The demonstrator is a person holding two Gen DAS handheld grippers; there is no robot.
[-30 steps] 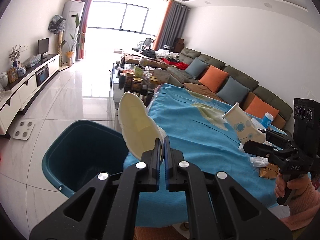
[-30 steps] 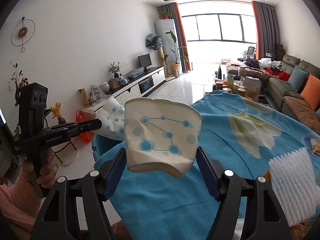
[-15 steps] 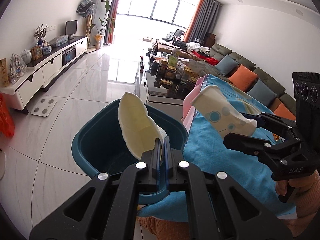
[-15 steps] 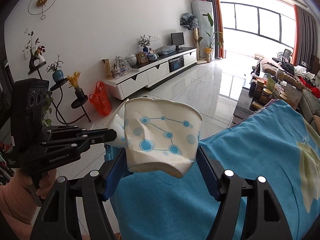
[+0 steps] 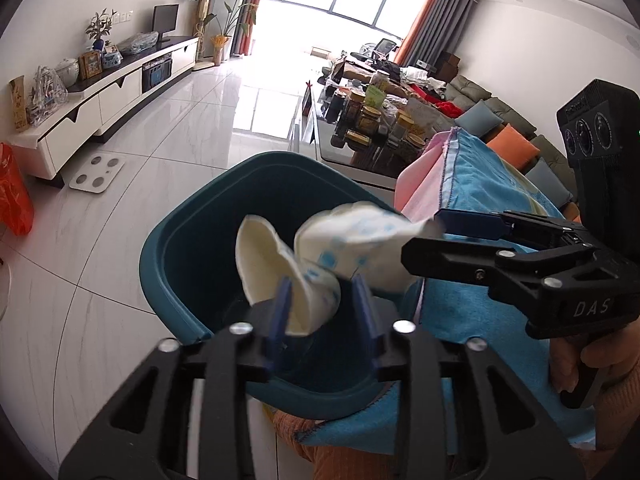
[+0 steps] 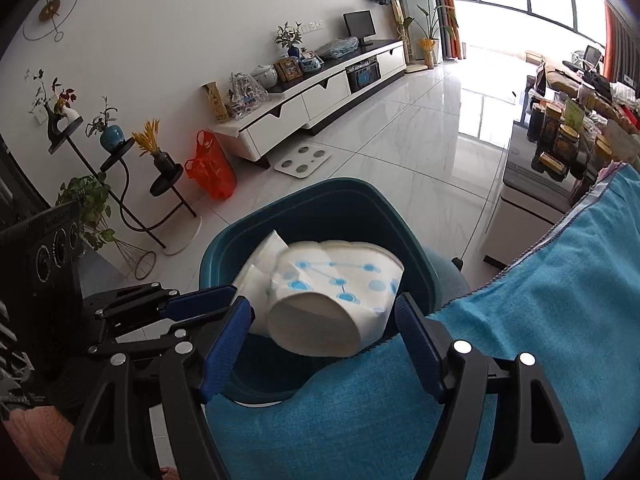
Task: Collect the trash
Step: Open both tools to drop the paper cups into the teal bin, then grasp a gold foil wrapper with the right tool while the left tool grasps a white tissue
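Both tools (image 5: 320,312) (image 6: 324,340) spread; blurred cups (image 6: 332,292) over bin (image 6: 288,200).

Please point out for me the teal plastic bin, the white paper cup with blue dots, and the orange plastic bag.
teal plastic bin (image 6: 352,196): right wrist view, far rim.
white paper cup with blue dots (image 6: 340,280): right wrist view, printed side wall.
orange plastic bag (image 6: 210,168): right wrist view, middle of the bag.

A blue cloth (image 6: 520,320) is covering the tabletop at four o'clock in the right wrist view. On the tiled floor (image 6: 420,128), a teal bin (image 6: 320,200) is standing beside it, with a white scale (image 6: 304,161) lying at twelve o'clock.
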